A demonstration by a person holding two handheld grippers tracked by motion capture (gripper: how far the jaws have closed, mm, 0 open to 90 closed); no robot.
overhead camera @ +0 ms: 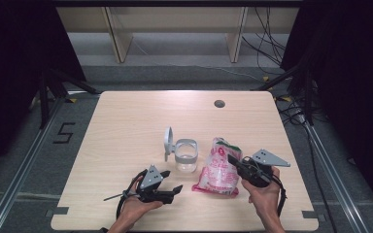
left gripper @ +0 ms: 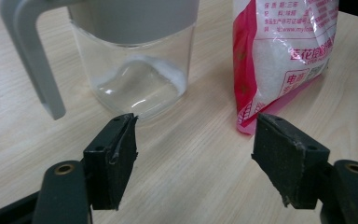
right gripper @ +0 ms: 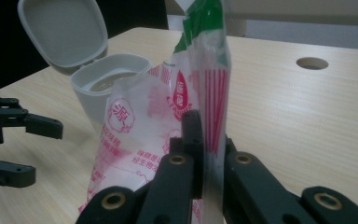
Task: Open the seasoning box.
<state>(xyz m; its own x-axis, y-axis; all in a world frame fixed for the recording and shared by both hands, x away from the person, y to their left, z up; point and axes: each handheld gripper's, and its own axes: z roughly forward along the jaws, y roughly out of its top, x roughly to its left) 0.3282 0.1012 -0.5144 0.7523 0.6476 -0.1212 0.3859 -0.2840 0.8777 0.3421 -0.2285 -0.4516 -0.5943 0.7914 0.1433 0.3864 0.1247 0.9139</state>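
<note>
The right gripper (right gripper: 204, 154) has its jaws clamped on the plastic of the pink-and-white bag (right gripper: 168, 135), pinching a fold of its side so that the bag stands up from the table with its green top edge above the jaws; in the high view the same gripper (overhead camera: 237, 162) meets the bag (overhead camera: 217, 167) from the right, and the bag's lower end rests on the tabletop (overhead camera: 126, 131). The bag holds a white granular filling, plain in the left gripper view (left gripper: 279, 51), and it looks well filled. Just left of the bag stands the clear jar (overhead camera: 186, 155) with its grey hinged lid (overhead camera: 168, 141) swung open and upright; the two are close but I cannot tell whether they touch. Through the jar's glass (left gripper: 140, 79) only a thin layer of white grains lies on the bottom, so the filling is at most barely begun. The left gripper (overhead camera: 173, 183) hangs with its jaws spread wide and nothing between them, aimed at the gap between jar and bag (left gripper: 193, 154), near both but touching neither. As I judge it, the work is pouring the bag's contents into the jar: the lid is already open and the bag is gripped, while tipping the bag's mouth over the jar, filling it and closing the lid are all left. Whether the bag's top is cut open cannot be made out.
</note>
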